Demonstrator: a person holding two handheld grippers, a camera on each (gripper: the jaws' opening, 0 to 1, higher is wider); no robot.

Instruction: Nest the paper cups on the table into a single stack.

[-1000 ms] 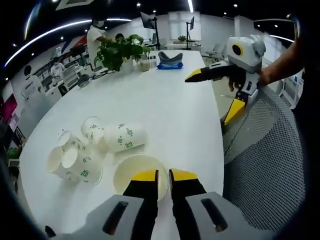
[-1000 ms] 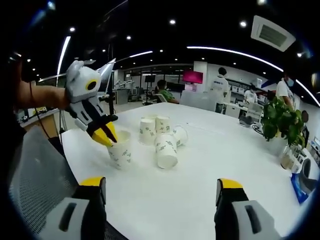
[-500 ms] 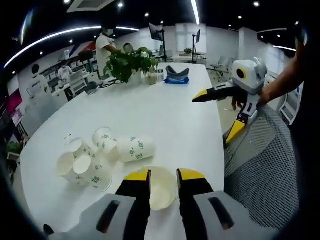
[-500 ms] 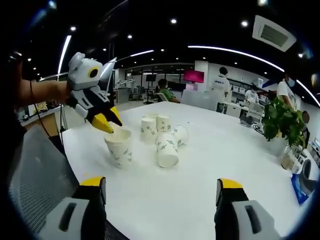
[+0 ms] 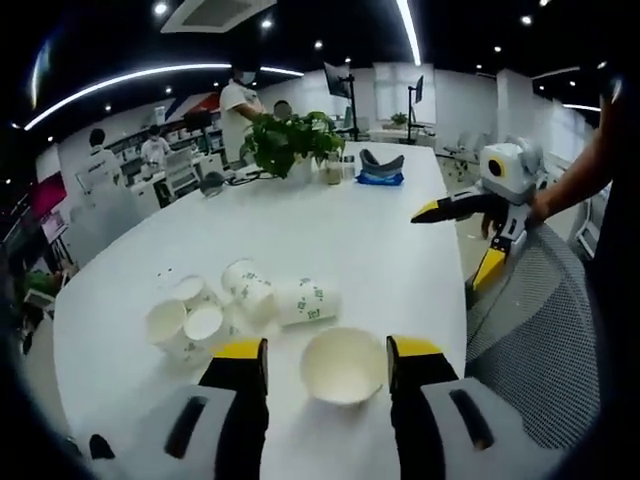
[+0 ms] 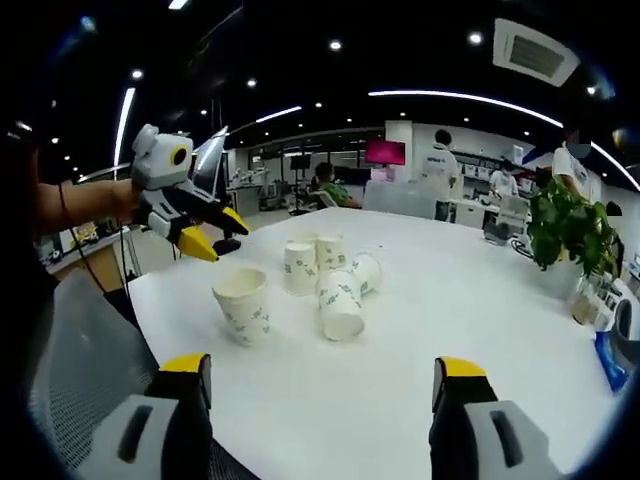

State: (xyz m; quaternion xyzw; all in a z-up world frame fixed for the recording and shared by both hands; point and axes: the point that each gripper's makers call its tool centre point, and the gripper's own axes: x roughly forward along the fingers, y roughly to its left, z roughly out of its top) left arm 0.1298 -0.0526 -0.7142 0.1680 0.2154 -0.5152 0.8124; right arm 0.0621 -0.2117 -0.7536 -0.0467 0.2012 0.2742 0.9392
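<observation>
A white paper cup with green print [image 5: 343, 365] stands upright and alone on the white table [image 5: 360, 240], just beyond my left gripper [image 5: 328, 350], whose jaws are open on either side of it and clear of it. In the right gripper view the same cup [image 6: 243, 305] stands below and right of the left gripper [image 6: 220, 238]. Behind it is a cluster of several cups [image 6: 330, 275]: two upright, two lying on their sides. My right gripper [image 6: 322, 367] is open and holds nothing, well short of the cups.
A potted plant [image 5: 290, 140] and a blue object [image 5: 380, 178] sit at the table's far end. A grey mesh chair back [image 5: 530, 330] stands at the table edge beside me. People work at desks in the background.
My left gripper has opened, let go of the single cup's rim and drawn back from it. The cup stays upright on the table. The right gripper stays open.
</observation>
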